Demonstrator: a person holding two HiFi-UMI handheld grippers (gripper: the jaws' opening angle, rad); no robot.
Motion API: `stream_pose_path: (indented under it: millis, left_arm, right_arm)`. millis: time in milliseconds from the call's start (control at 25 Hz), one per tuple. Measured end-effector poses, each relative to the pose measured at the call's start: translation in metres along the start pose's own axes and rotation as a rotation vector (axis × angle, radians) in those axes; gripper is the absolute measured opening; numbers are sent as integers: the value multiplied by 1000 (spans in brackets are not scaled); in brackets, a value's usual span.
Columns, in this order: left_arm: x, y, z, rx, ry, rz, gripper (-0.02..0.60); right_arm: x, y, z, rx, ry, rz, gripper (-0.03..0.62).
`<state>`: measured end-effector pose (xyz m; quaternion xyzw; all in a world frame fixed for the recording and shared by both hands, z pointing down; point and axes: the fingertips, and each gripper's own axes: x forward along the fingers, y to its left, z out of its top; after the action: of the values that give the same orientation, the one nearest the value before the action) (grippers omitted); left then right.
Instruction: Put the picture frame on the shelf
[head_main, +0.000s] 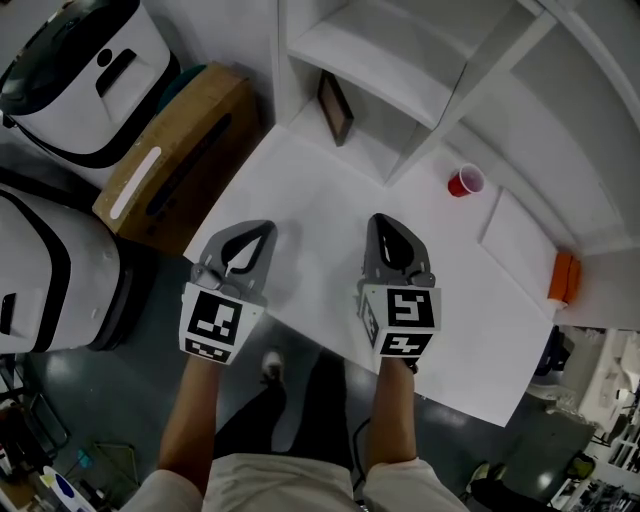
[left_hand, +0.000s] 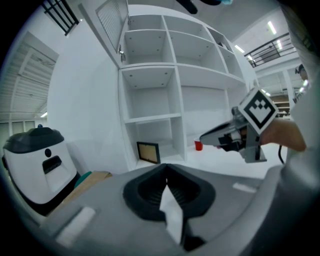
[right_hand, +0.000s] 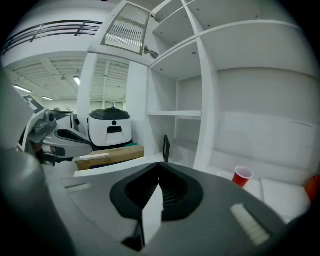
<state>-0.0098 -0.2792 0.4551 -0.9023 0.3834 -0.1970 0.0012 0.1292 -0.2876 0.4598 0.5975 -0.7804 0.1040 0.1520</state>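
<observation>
The dark-framed picture frame stands upright in the bottom left compartment of the white shelf, leaning slightly, with its tan face showing in the left gripper view. From the right gripper view it appears edge-on. My left gripper and right gripper hover side by side over the white table, well short of the frame. Both are shut with nothing between their jaws.
A red cup stands on the table near the shelf's right compartment. An orange object sits at the far right edge. Left of the table are a cardboard box and white machines.
</observation>
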Motion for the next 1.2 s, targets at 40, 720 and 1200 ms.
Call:
stream_pose_path:
  millis: [40,720,1200]
  left_arm:
    - [-2,-1,2,-1,-3,-1,3]
    - [-57,-15,30,-12,-79,-26,3]
    - [-94,-30,47,-49,-93,-14,3]
  right_arm:
    - [-4,0,1,-3,-1,-3,-6]
    - [-75,33,42,-29,-56,-54,-6]
    - [-149,48,58,23,-81,-75,-6]
